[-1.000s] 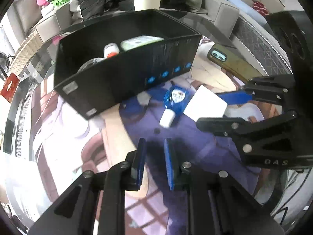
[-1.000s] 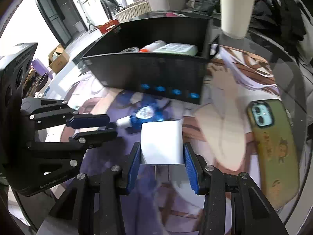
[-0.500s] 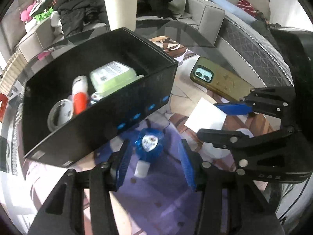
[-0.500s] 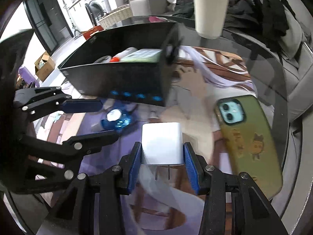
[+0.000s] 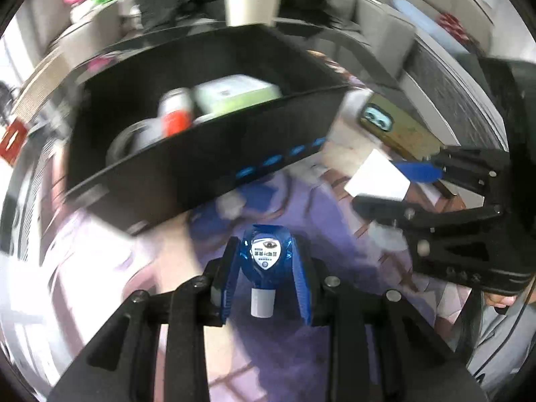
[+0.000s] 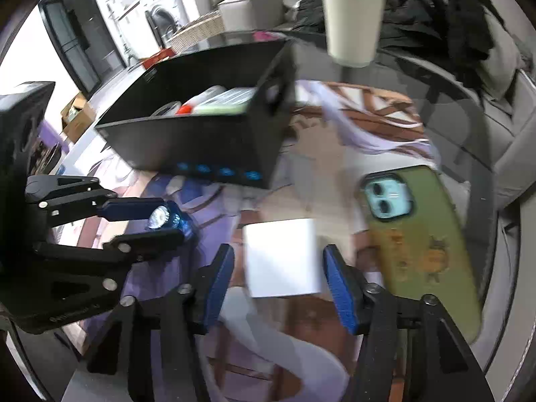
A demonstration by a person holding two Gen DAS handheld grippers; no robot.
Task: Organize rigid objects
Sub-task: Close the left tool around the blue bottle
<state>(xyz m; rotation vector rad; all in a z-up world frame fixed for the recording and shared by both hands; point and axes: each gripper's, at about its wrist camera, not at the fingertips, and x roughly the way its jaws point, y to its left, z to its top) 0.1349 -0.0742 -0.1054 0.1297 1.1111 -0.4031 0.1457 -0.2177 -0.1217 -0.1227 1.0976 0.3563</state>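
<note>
Left claw [image 5: 266, 269] pinches the blue bottle [image 5: 266, 256]; white charger [image 6: 283, 258] lies between the spread right claw [image 6: 279, 283]

1. A cream cup [image 6: 351, 23] stands on the glass worktop [image 6: 445, 107] behind the box.
2. Dark clothes [image 6: 435, 6] are heaped on a grey sofa [image 6: 516, 154].
3. A washing machine [image 6: 164, 10] stands far left.

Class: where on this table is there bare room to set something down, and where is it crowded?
Free: the mat between box and phone. Crowded: the box's front, with the left gripper on the blue bottle and the right gripper around the white charger.
</note>
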